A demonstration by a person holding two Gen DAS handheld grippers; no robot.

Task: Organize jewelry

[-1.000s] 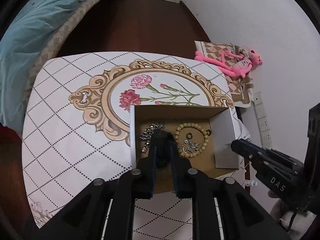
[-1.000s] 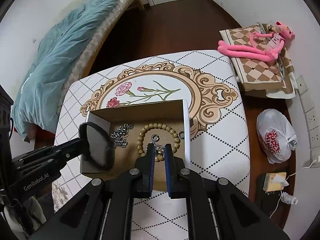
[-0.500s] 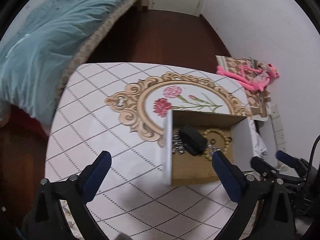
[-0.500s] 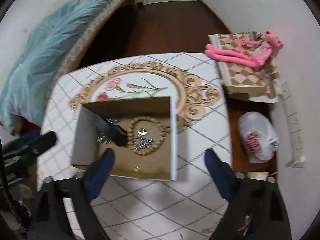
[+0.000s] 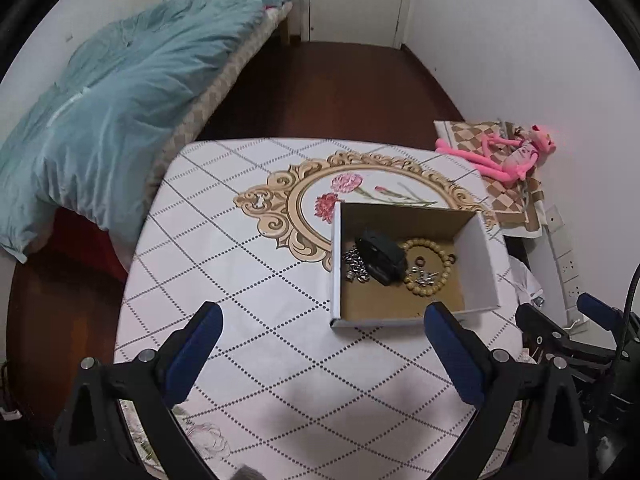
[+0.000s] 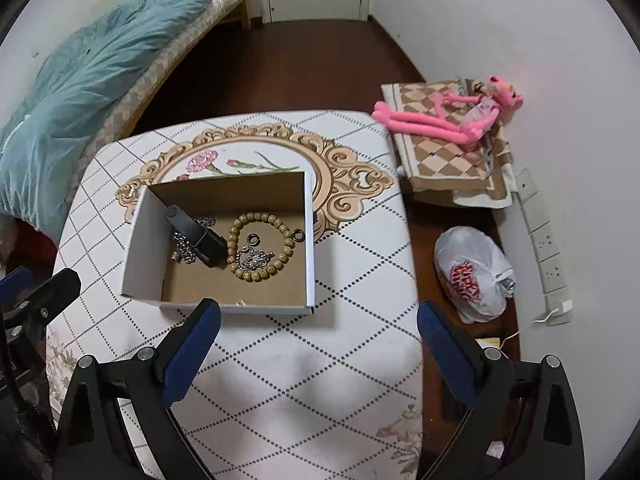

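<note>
A cardboard box (image 5: 476, 264) (image 6: 308, 240) stands on the patterned table. In it lie a black band (image 5: 380, 256) (image 6: 196, 234), a silver chain (image 5: 355, 268) (image 6: 182, 250), a wooden bead bracelet (image 5: 430, 266) (image 6: 260, 246), small rings (image 6: 253, 239) and a sparkly brooch (image 6: 254, 258). My left gripper (image 5: 320, 340) is open and empty, pulled back above the table, left of the box. My right gripper (image 6: 318, 340) is open and empty, just in front of the box. Each gripper shows at the edge of the other's view.
The table (image 5: 240, 264) (image 6: 360, 340) has a floral cloth. A bed with a teal duvet (image 5: 112, 96) is at the left. A pink plush toy (image 6: 448, 120) on a checked cushion and a white plastic bag (image 6: 472, 276) lie on the floor at the right.
Both grippers have opened and drawn back up from the box. The black band that the left gripper held now lies in the box.
</note>
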